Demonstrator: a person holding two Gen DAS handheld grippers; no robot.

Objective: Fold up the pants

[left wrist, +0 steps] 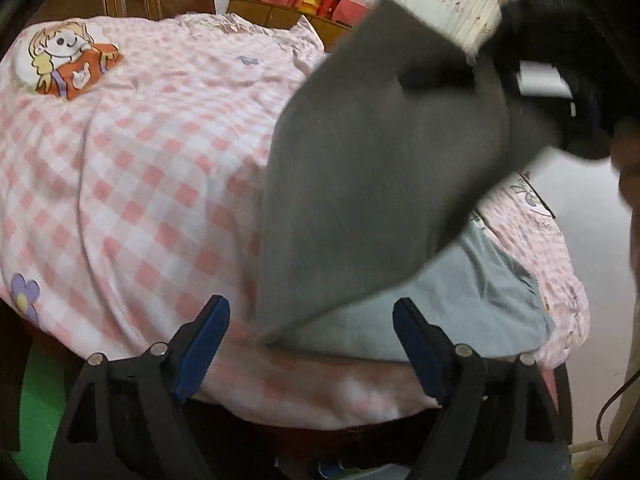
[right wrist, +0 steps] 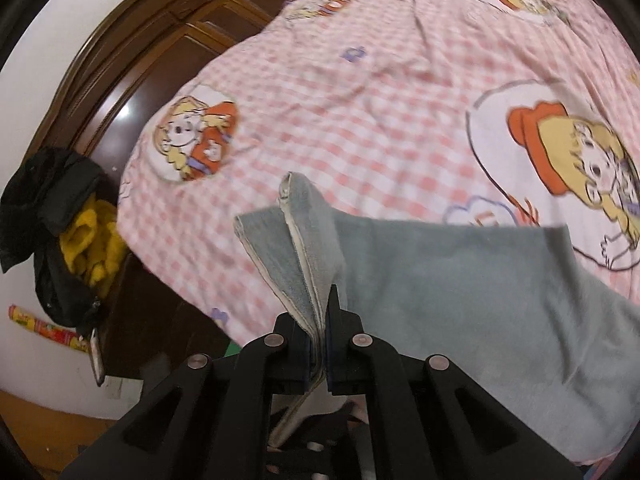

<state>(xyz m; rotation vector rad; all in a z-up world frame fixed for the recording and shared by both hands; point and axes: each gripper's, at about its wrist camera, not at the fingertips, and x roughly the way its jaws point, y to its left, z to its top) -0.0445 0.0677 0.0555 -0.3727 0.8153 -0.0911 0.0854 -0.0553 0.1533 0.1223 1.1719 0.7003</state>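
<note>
I have the pants [right wrist: 460,300] part way through a fold on the bed [left wrist: 140,160], near its front edge. My right tongs [right wrist: 318,344] are clamped on a thick stack of the cloth, several layers with a pale stitched seam showing at the pinch. From the left wrist view that same end rises off the bed as a broad dark flap, blurred, with the right tongs [left wrist: 532,84] at its top corner, while the rest lies flat by the bed's front edge.

My left tongs [left wrist: 310,344] stand wide apart and grip nothing; the low corner of the lifted flap sits just beyond them.

As I judge it, the legs are already laid one over the other, since the edge I hold is many layers thick. What is left is to lay this lifted end over the flat part, smooth it, and perhaps fold once more.

The pants look like soft grey-blue denim, heavy enough to hang in a stiff sheet, not crumple. The bed cover is thin pink-and-white checked cotton, lightly wrinkled, printed with cartoon figures and small purple flowers.
</note>
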